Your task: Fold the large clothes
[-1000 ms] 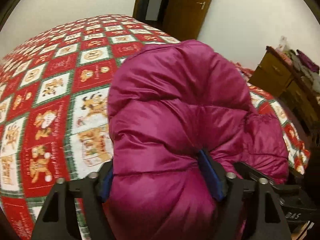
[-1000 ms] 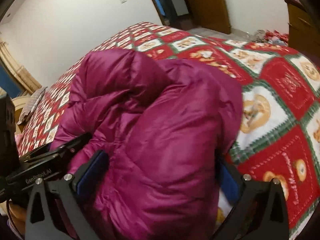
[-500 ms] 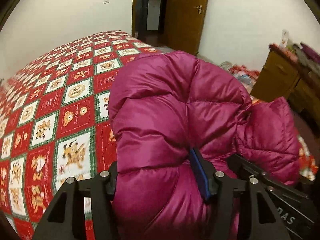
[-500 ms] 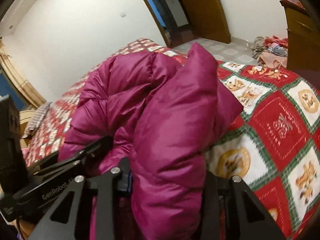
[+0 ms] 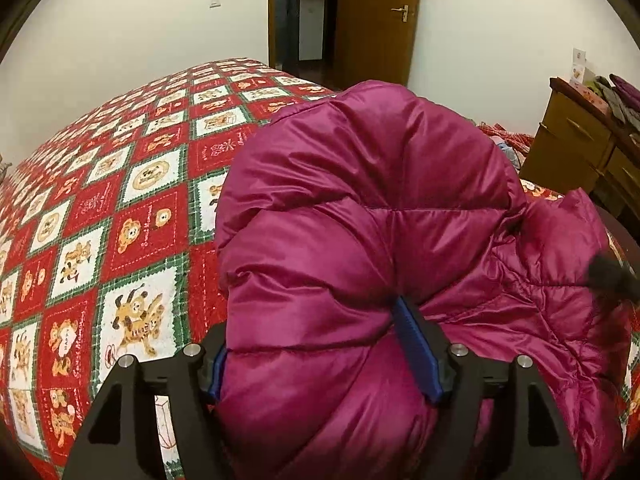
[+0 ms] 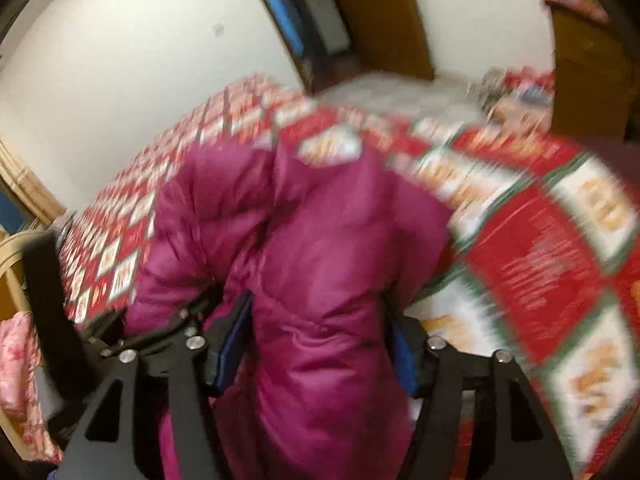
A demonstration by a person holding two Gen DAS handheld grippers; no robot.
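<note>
Bedroom scene: over a red patchwork bedspread (image 5: 120, 208), the left gripper (image 5: 326, 354) and right gripper (image 6: 320, 344) each pinch a bunched magenta down jacket (image 5: 360, 208) between their 2 jaws.

Two wrist fisheyes, very close behind a magenta puffer jacket (image 5: 360, 240) (image 6: 312, 280); the patchwork bedspread (image 5: 100, 220) (image 6: 540, 260) and doorway are shared.
</note>
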